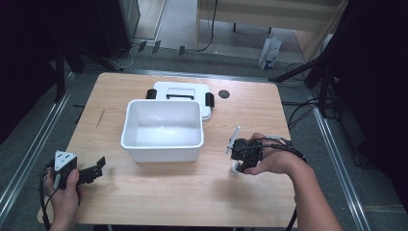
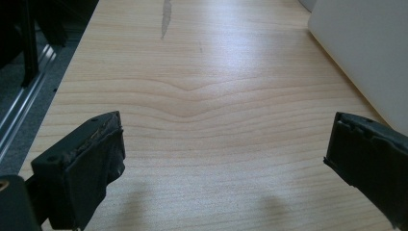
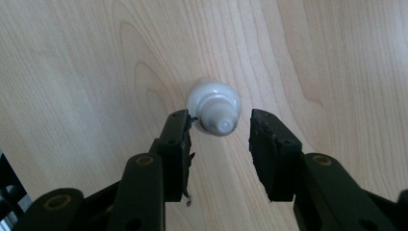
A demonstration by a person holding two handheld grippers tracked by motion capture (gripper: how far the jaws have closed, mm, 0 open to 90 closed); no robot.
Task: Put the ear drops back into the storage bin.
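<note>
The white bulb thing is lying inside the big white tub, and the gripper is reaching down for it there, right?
Not quite. The white bulb lies on the bare wooden table, not inside the white tub. The high view shows it beside the tub, under the right gripper. The right gripper view shows that gripper reaching down with its jaws on either side of the bulb.

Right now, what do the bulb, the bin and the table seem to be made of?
Bulb: a frosted white dome, plastic or glass, with a ribbed white collar that looks plastic; the base end is too blurred to tell.
Bin: smooth white walls with a soft sheen and rounded corners, most likely moulded plastic.
Table: pale wood grain, even and flat, so probably laminate or veneer, not solid wood.
</note>
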